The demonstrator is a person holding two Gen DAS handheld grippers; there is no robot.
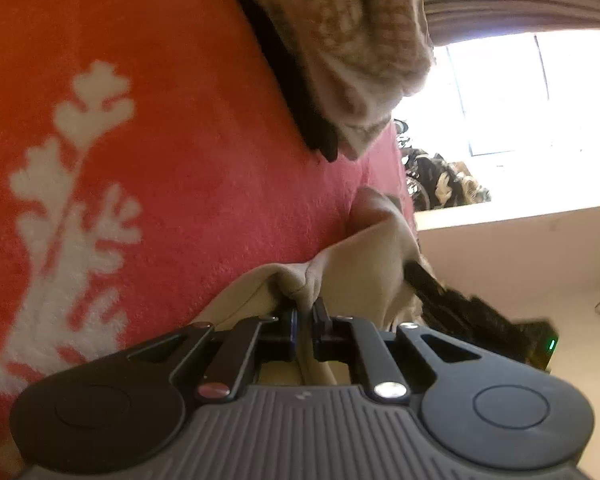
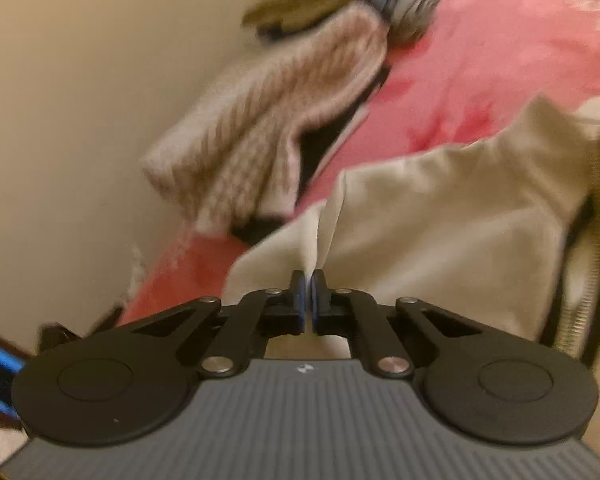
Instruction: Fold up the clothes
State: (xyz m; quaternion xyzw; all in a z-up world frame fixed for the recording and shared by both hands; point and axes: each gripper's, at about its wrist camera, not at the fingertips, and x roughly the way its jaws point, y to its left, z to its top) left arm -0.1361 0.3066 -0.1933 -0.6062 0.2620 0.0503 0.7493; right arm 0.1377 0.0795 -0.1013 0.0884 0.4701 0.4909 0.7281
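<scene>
Left wrist view: my left gripper (image 1: 305, 314) pinches a bunched edge of the beige garment (image 1: 364, 256) above the red blanket (image 1: 160, 140); my right gripper (image 2: 310, 286) clamps another thin fold. Either shallow pinch could slip if I pull them apart.
</scene>
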